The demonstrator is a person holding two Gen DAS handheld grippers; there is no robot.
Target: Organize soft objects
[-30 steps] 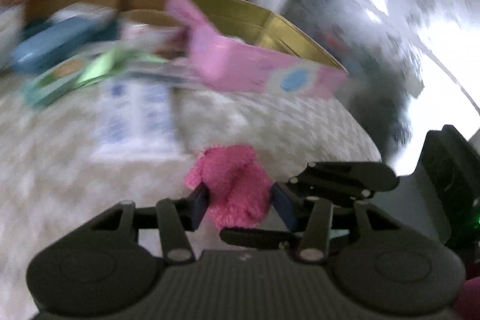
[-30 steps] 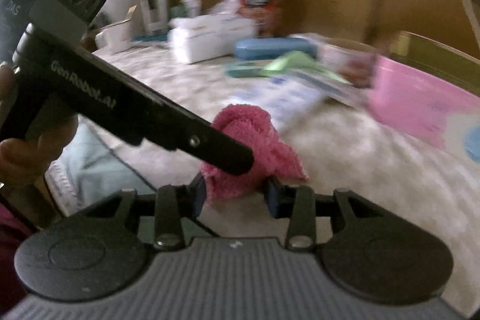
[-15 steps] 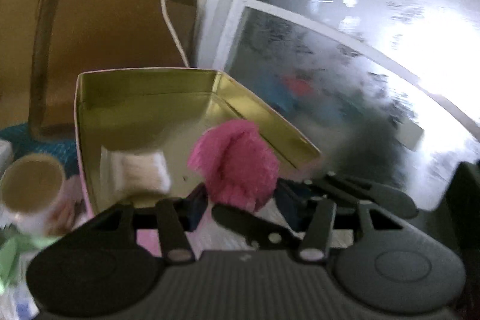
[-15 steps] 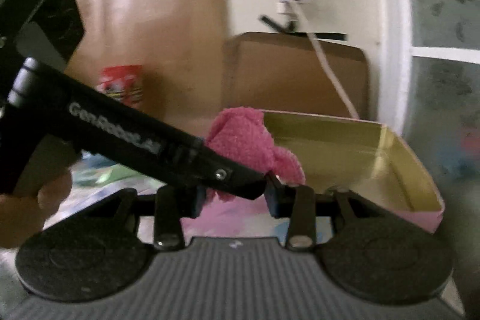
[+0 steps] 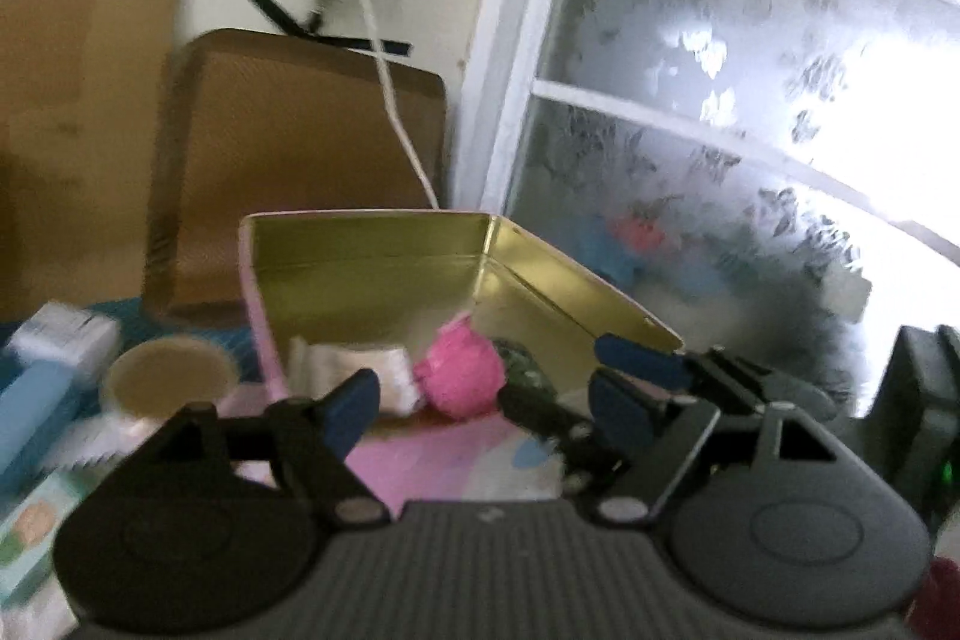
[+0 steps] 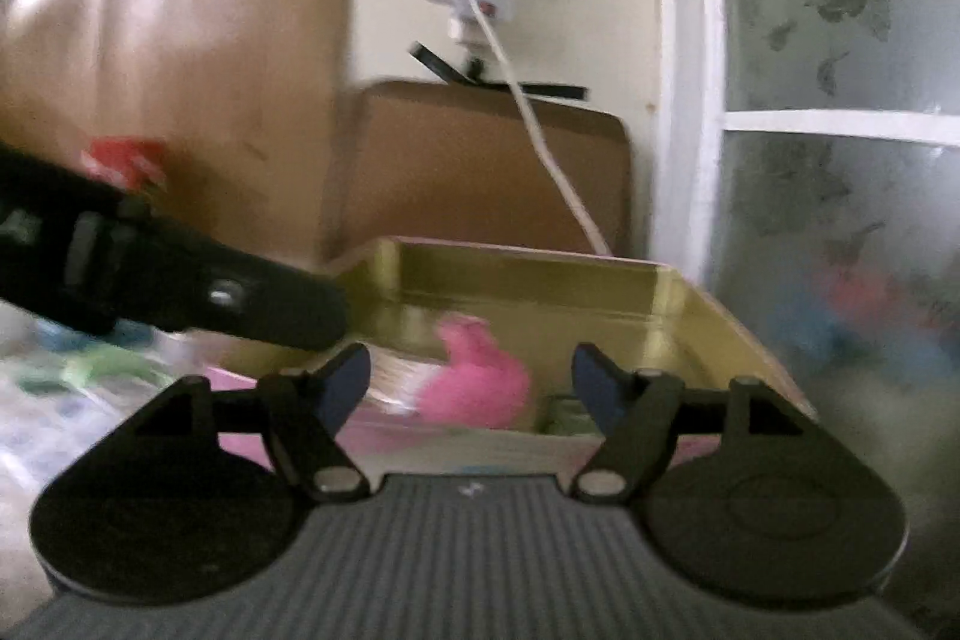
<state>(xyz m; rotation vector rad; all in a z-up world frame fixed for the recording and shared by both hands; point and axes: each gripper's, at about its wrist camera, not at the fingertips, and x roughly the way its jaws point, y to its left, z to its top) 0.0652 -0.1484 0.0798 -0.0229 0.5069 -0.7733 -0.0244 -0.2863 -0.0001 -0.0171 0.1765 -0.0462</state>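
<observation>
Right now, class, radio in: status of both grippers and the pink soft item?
Left gripper open, empty. Right gripper open, empty. Pink soft item inside the gold-lined tin, beside a white folded cloth. Nothing blocking the tin's opening.

The tin (image 5: 576, 274) stood open at the top, its back half bare and reachable from above. A brown board (image 5: 300, 148) and window frame (image 5: 498, 100) closed in behind it, a cup (image 5: 165, 382) crowded its left wall.
</observation>
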